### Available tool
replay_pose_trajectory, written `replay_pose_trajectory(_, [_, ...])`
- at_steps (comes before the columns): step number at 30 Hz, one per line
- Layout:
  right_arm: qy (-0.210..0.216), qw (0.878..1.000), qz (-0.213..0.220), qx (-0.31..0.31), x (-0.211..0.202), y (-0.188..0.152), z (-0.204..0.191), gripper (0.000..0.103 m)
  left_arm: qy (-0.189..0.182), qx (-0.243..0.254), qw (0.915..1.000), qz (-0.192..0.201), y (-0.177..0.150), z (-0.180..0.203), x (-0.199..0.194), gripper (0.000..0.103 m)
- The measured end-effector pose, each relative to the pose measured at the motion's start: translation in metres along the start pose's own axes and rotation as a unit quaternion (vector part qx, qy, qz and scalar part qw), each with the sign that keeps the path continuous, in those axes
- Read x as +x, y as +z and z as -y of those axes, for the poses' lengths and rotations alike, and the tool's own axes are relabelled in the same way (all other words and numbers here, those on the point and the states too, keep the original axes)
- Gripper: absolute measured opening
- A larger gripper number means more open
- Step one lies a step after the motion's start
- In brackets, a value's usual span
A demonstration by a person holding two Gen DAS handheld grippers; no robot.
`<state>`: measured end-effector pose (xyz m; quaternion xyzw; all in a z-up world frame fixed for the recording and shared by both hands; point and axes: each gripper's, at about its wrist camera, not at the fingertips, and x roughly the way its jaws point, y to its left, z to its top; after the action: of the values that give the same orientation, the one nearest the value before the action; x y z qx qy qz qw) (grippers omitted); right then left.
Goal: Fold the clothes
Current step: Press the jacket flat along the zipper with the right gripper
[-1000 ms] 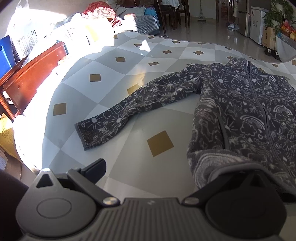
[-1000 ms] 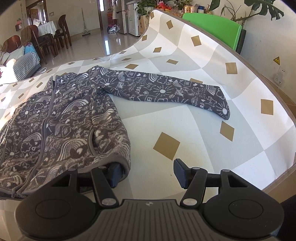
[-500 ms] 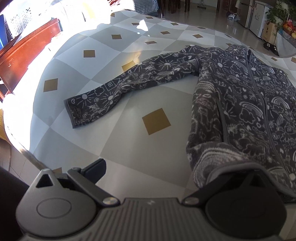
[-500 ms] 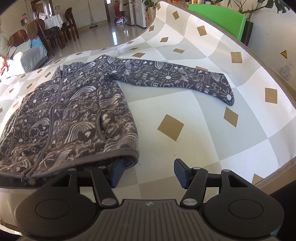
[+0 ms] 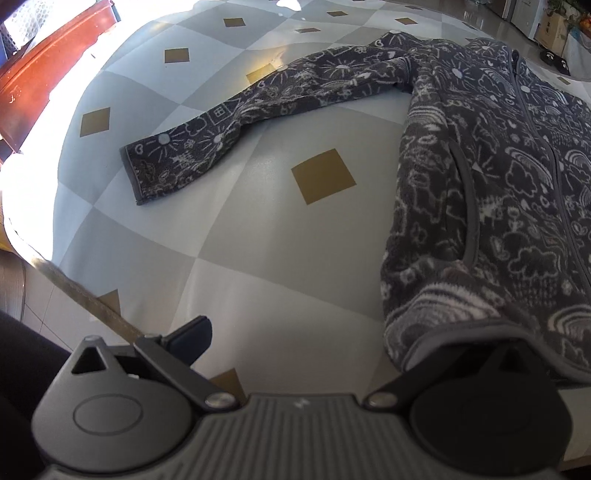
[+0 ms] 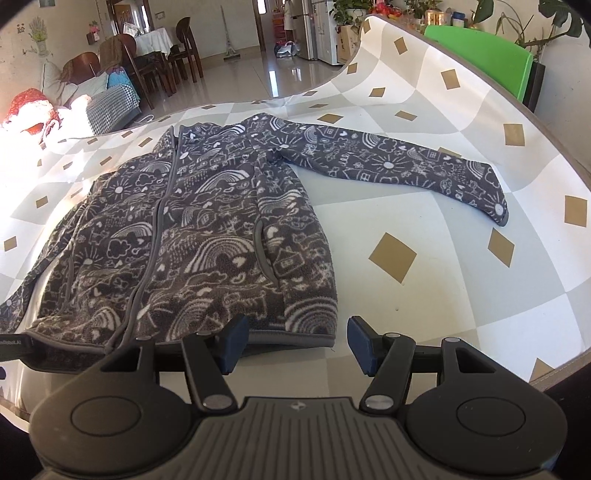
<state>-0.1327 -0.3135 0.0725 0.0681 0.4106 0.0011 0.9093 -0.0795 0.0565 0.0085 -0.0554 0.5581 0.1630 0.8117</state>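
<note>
Jacket point(image 6: 207, 236) is lying spread flat on the checkered table point(image 6: 424, 314), both grippers point(image 5: 295, 332) point(image 6: 293, 341) hovering apart at its hem, probably needing sleeves folded in next.

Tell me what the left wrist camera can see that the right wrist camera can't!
Only the left wrist view shows the red-brown wooden furniture beside the table, and the jacket's sleeve stretched out toward it.

Only the right wrist view shows the green chair, the dining chairs, the fridge and the jacket's other sleeve.

Both show the grey patterned jacket lying flat, zipped, on the checked tablecloth. In both, the gripper is open at the hem: left gripper, right gripper.
</note>
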Motion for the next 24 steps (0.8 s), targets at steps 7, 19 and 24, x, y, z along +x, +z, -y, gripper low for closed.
replay_pose_trajectory(7, [0.082, 0.996, -0.010, -0.036, 0.025, 0.007, -0.049, 0.058, 0.016, 0.021, 0.9996, 0.006, -0.005, 0.008, 0.002, 0.103])
replay_pose_trajectory(19, [0.075, 0.984, -0.058, -0.150, 0.096, -0.022, -0.115, 0.061, -0.020, 0.018, 0.9995, 0.017, -0.018, 0.000, -0.012, 0.103])
replay_pose_trajectory(24, [0.059, 0.984, -0.051, -0.159, 0.098, -0.027, -0.119, 0.063, -0.038, 0.010, 0.9981, 0.048, -0.028, -0.004, -0.029, 0.103])
